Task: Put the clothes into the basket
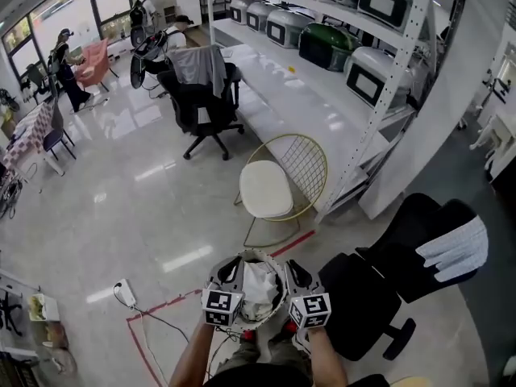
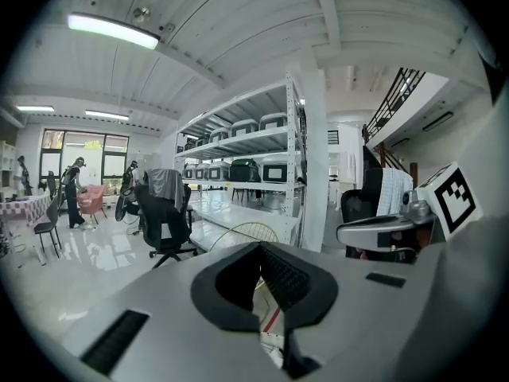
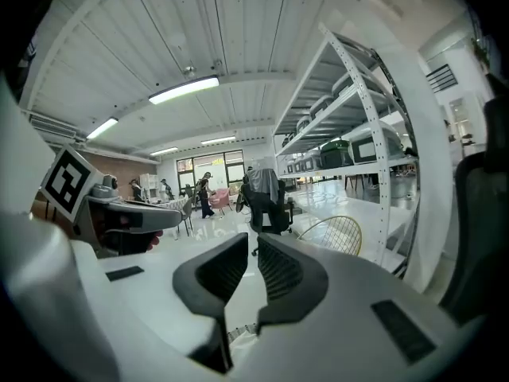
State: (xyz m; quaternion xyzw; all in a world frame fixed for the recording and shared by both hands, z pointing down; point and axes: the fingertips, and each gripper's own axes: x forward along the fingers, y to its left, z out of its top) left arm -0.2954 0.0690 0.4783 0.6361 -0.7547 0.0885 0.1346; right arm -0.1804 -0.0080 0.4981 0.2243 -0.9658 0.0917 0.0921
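Note:
A round basket [image 1: 251,254] stands on the floor at my feet, with white clothes [image 1: 258,289] lying in it. My left gripper [image 1: 231,271] and right gripper [image 1: 295,274] are held up side by side above it, one over each side of the rim. The left gripper [image 2: 258,249] is shut with nothing in it. On the right gripper [image 3: 253,239] the jaws stand all but closed, only a thin slit between them and nothing in it. A white striped cloth [image 1: 456,248] hangs over the back of a black chair at the right. A grey garment [image 1: 201,67] drapes another black chair farther off.
A gold wire chair [image 1: 282,180] with a white cushion stands just beyond the basket. A long shelving rack [image 1: 379,71] with appliances runs along the right. A power strip [image 1: 124,293] and red tape lines lie on the floor at the left. People stand by the far windows.

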